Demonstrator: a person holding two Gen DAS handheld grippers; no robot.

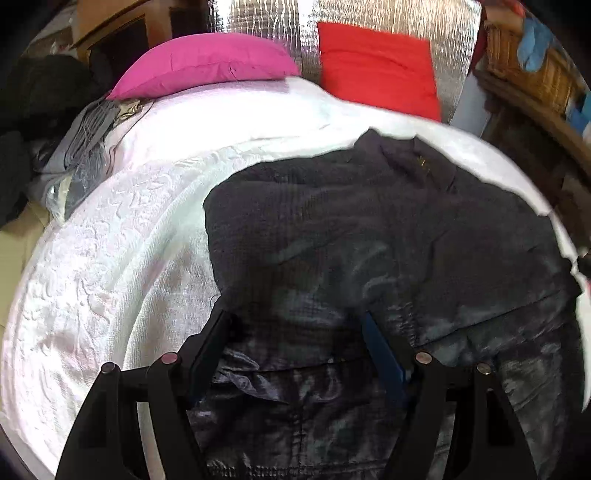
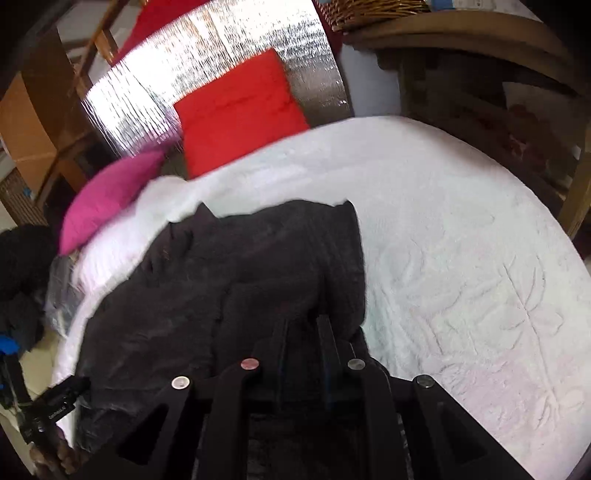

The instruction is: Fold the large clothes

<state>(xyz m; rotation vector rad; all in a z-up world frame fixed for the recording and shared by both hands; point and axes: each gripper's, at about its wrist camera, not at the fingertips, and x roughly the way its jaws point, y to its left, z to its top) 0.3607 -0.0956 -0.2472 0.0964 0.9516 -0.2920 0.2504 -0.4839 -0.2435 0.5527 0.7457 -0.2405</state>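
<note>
A large dark grey garment [image 1: 369, 229] lies on the white bedspread [image 1: 129, 258], partly folded, with a shiny lining showing near me. My left gripper [image 1: 295, 321] is open, its jaws wide apart over the garment's near edge. In the right wrist view the same garment [image 2: 229, 266] lies left of centre on the bedspread [image 2: 461, 240]. My right gripper [image 2: 303, 325] is shut on a fold of the garment at its right edge. The left gripper shows at the lower left of the right wrist view [image 2: 62, 397].
A pink pillow [image 1: 207, 62] and a red pillow [image 1: 376, 66] lie at the head of the bed against a silver foil panel [image 1: 266, 22]. Dark clothes [image 1: 40, 96] pile at the left. A wicker basket [image 1: 528, 62] and wooden furniture [image 2: 480, 74] stand at the right.
</note>
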